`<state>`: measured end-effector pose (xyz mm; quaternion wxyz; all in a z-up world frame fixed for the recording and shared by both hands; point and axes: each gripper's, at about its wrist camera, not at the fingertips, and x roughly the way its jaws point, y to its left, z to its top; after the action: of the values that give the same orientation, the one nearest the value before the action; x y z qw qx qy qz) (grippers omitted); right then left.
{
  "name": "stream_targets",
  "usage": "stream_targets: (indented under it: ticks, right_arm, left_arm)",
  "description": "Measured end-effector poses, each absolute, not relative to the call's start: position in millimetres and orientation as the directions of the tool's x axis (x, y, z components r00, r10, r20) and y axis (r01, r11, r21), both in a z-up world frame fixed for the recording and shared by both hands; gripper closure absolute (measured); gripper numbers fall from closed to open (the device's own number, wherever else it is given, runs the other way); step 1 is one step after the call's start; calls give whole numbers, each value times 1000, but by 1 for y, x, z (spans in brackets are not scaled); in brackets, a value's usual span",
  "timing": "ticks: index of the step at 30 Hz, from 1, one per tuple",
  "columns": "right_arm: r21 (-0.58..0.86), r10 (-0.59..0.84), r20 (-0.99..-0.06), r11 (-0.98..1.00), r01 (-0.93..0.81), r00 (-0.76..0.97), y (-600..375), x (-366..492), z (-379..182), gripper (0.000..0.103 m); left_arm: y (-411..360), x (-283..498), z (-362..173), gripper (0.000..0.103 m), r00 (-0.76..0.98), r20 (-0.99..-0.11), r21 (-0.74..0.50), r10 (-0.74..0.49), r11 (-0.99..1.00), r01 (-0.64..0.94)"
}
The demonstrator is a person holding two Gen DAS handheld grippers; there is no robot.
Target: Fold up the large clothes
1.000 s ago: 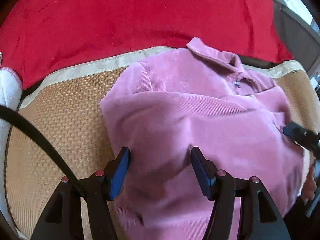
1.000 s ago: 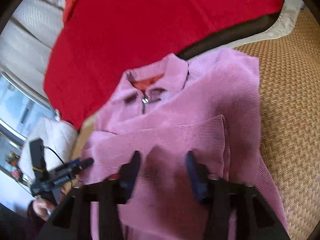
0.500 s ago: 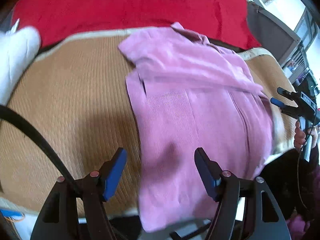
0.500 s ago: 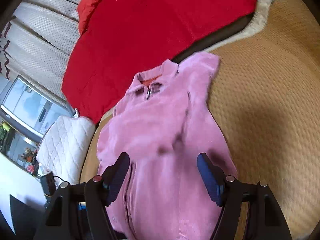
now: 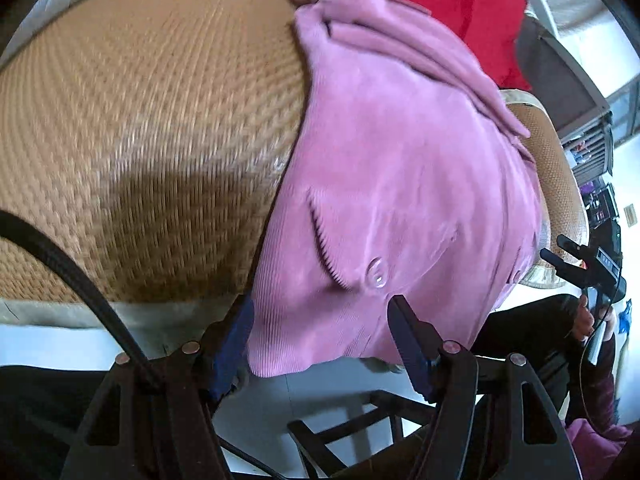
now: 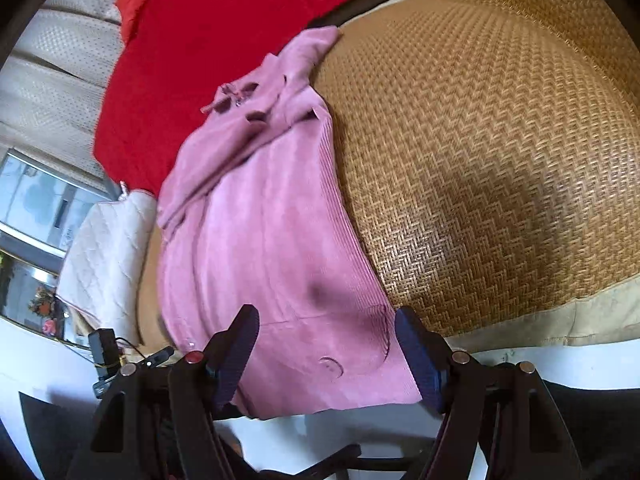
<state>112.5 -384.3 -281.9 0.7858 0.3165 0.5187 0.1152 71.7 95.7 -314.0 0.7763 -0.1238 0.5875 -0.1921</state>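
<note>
Pink ribbed corduroy jacket (image 5: 400,184) lies lengthwise on my woven straw mat (image 5: 140,100), its buttoned hem overhanging the near edge. My left gripper (image 5: 320,336) and right gripper (image 6: 328,356) hang at that hem, jaws spread, grasping nothing. Farther off: blurred collar, red plush blanket (image 6: 208,40), partly cropped.

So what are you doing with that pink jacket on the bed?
A person is folding the pink jacket with a handheld gripper in each hand. It lies on the woven mat, sleeves folded in, its bottom edge hanging over the mat's near edge. Both the left gripper and the right gripper are open at that hem, gripping nothing yet. A red blanket lies behind.
</note>
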Motion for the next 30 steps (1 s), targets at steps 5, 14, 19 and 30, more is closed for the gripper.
stream_targets:
  ticks: [5,14,19,30]
  right_arm:
    - [547,452,-789,825,142,416,-359,126,-292,27]
    - [508,441,-815,855,100,376,-336,130,-295,32]
    - [430,367,-869,891,143,332,-346,124,-302,31]
    - [525,496,-843,843,115,211,-319,124,-330,76]
  left_arm:
    - [96,73,-334,36,216,-857,-448,-469,883,138]
    - [90,66,-339,44,201,-852,-458,-484,874,164]
    - [100,70,-353,34,184,-861,-471,-474,880,62]
    - [60,72,-353,88,174,-816,-518,-551,831,203]
